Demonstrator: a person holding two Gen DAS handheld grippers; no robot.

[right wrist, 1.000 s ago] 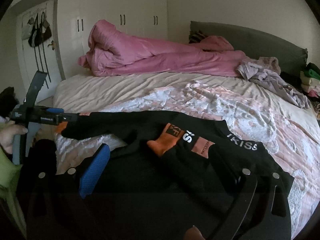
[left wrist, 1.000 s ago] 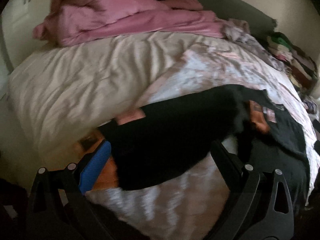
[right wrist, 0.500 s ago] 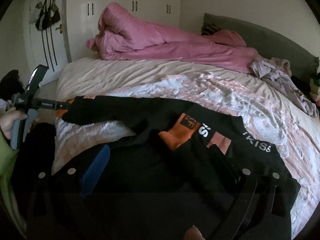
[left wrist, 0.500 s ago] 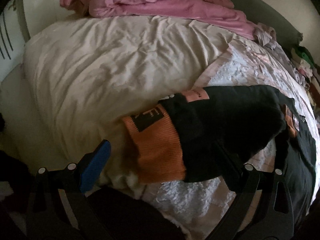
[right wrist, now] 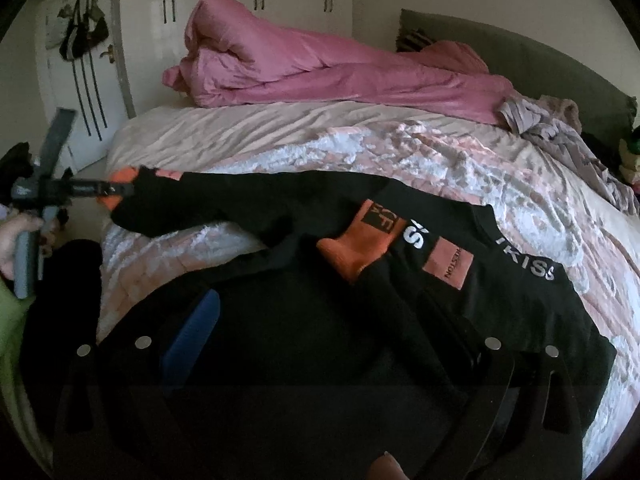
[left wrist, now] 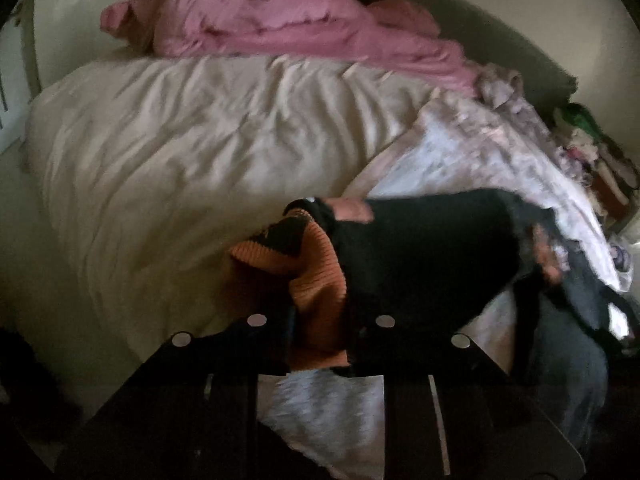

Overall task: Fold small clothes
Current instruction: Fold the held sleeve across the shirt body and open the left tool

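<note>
A: Where is the black top (right wrist: 460, 280)?

B: It lies spread on the bed (right wrist: 248, 136), on the pink and white blanket (right wrist: 500, 184). One sleeve (right wrist: 224, 200) reaches out to the bed's left edge — past that edge there is only floor and a white door (right wrist: 80, 80).

A: Who has the sleeve?

B: The left gripper (left wrist: 320, 328). Its jaws are squeezed shut on the orange cuff (left wrist: 316, 288), which sticks up between them. From the right wrist camera you can see it off the side of the bed, pinching the end of the sleeve.

A: And the right gripper (right wrist: 320, 340)?

B: It hangs over the top's body, near the bed's front edge. Its jaws are wide apart and hold nothing. The other orange cuff (right wrist: 356, 248) lies ahead of them, folded across the chest.

A: What does the top look like?

B: Black, with orange cuffs, an orange patch (right wrist: 448, 264) and white letters.

A: Any free room?

B: Yes — the cream sheet beyond the top is bare up to the pink duvet (right wrist: 320, 68). A grey cloth (right wrist: 560, 132) lies far right.
</note>
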